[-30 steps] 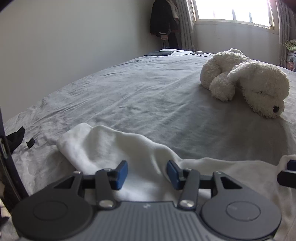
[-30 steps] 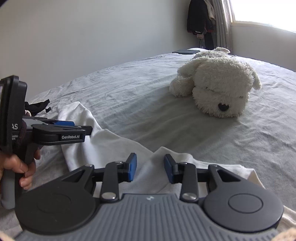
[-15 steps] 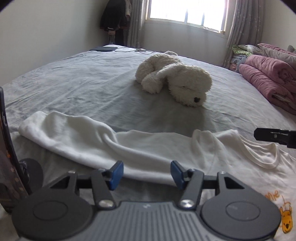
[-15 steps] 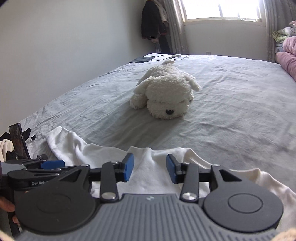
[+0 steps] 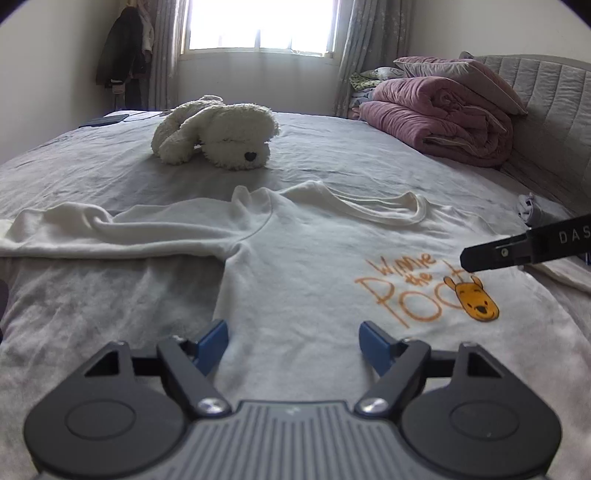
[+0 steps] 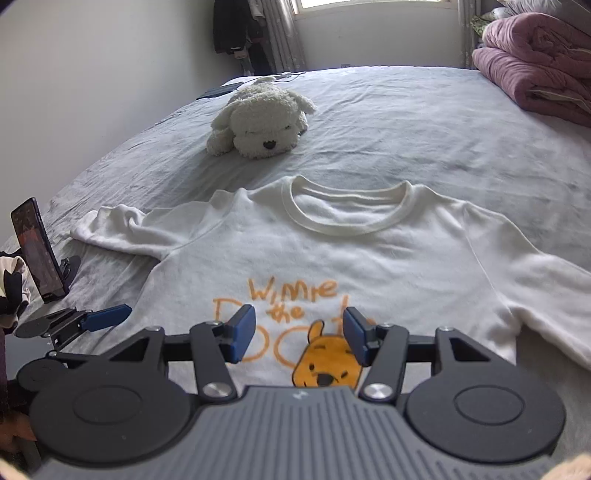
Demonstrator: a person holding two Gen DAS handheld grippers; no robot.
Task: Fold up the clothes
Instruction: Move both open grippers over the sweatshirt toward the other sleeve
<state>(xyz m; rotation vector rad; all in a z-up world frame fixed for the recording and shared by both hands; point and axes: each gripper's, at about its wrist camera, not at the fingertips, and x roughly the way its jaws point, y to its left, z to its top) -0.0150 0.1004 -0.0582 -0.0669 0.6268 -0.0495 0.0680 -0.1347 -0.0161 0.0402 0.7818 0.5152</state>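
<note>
- Blue-padded and black, the left gripper [image 5: 293, 341] is held low over the shirt [image 5: 314, 266], its jaws spread wide with only cloth seen between them; nothing is pinched.
- The right gripper [image 6: 299, 334] is likewise held spread, level above the shirt's chest print [image 6: 295, 321], and nothing is gripped.
- In the right view, the left gripper [image 6: 107, 317] is seen at the left edge, near the shirt's side seam, its blue pad pointed toward the cloth.
- In the left view, one black finger of the right gripper [image 5: 524, 251] is seen reaching in from the right, over the print [image 5: 424, 291].
- The shirt is spread face up on the grey bed [image 6: 406, 122], collar [image 6: 347, 210] toward the far side.
- One sleeve [image 5: 103, 232] is laid out sideways and rumpled; the other sleeve [image 6: 546, 291] is stretched toward the right.
- A white plush dog [image 6: 260, 122] is laid on the bed beyond the collar, apart from the shirt.
- A pink quilt [image 5: 439, 114] is folded at the headboard side, well apart from the shirt.
- A phone [image 6: 37, 251] is propped upright on a stand near the bed's left edge, beside the rumpled sleeve.
- Dark clothes [image 5: 123, 48] are hung in the far corner by the window [image 5: 258, 26].
</note>
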